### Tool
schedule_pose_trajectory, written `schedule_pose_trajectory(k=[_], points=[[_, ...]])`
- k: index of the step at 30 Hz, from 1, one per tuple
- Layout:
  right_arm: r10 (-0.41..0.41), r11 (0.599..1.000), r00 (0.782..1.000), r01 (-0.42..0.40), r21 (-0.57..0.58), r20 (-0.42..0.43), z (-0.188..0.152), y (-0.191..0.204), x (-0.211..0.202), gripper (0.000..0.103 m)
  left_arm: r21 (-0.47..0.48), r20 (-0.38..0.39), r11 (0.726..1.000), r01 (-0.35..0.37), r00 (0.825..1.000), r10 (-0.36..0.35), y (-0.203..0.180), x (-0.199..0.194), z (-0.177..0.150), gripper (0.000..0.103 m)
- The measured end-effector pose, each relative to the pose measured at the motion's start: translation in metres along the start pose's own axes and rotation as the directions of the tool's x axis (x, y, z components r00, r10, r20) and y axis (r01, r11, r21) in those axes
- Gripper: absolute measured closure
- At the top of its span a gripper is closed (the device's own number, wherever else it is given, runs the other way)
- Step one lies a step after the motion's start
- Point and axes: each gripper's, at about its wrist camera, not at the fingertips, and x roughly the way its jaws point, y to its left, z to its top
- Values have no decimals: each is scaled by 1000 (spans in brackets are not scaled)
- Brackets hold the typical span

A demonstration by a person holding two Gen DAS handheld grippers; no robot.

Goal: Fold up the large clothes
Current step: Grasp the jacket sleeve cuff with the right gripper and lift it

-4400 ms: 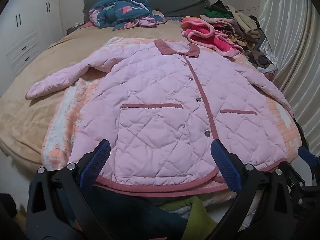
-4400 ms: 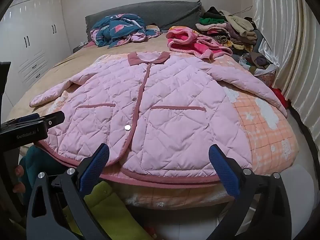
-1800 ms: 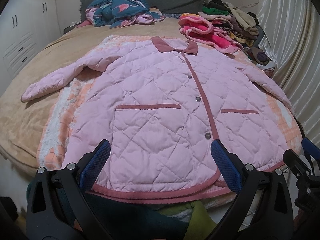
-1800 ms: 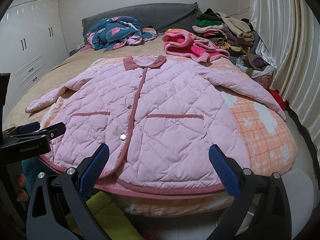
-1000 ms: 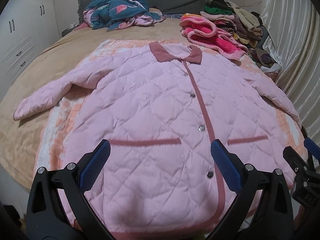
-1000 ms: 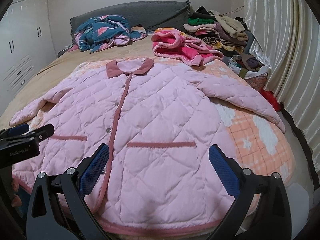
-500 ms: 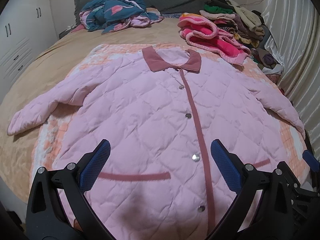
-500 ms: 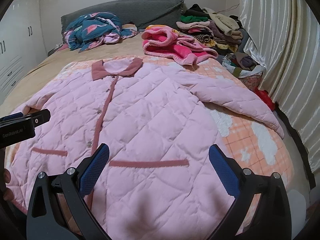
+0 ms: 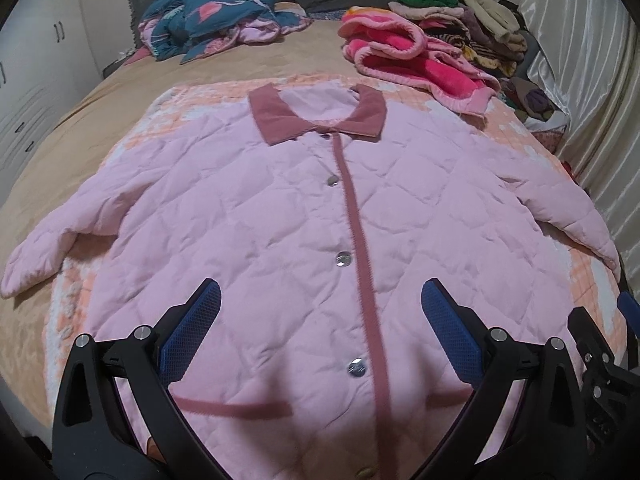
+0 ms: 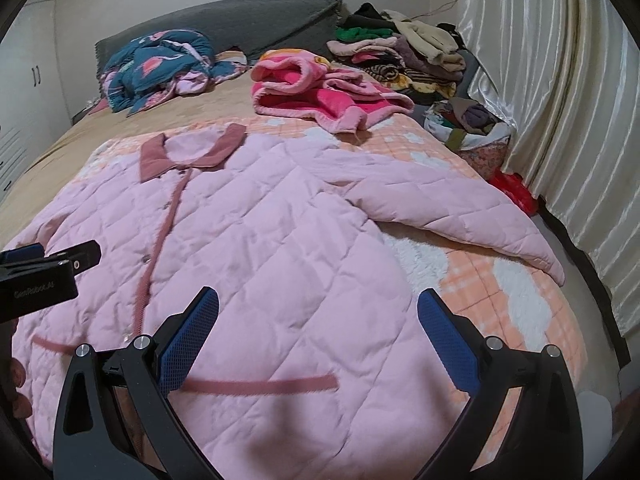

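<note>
A pink quilted jacket (image 9: pixel 280 216) with a dusty-rose collar (image 9: pixel 316 114) lies flat and buttoned on a peach checked blanket, front up, sleeves spread left (image 9: pixel 44 248) and right (image 9: pixel 560 208). It also shows in the right wrist view (image 10: pixel 280 256). My left gripper (image 9: pixel 320 308) is open and empty, hovering over the jacket's lower front by the button placket. My right gripper (image 10: pixel 318 312) is open and empty over the jacket's right pocket area. The jacket's hem is hidden below both grippers.
A blue patterned garment (image 9: pixel 212 12) lies by the grey headboard. A pink fleece robe (image 10: pixel 320 88) and a stack of folded clothes (image 10: pixel 404 56) sit at the back right. A cloth basket (image 10: pixel 472 124) and curtains (image 10: pixel 560 100) line the right side. White cupboards stand left.
Both grippers have moved forward over the bed, from beyond the hem to above the jacket's lower front. Both stay open. The jacket has not moved.
</note>
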Motion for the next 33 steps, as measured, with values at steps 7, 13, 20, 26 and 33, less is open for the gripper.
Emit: schedule_pose_trajectory(k=[7,13,20,26,33], points=[[-47,992,998,53,117,-52,11,-51,41,4,38,-18,999,32,999,-32,-24,20,13,9],[-94,950,987,128,286,-130,12,-114,78,4,80,-30,994,73,997,-71,-41,35,22,9],[-61,859,982,142,491,-178,5,-190,113,4,137,-53,988,71,997,-64,-58,57,32,9],[-63,766,980,168,620,-188,-3,-247,136,4,126,-67,990,60,996,-52,-57,73,45,9],[-20,614,991,117,780,-133,-10,-304,156,4,99,-85,995,7,996,2,-40,93,57,9]])
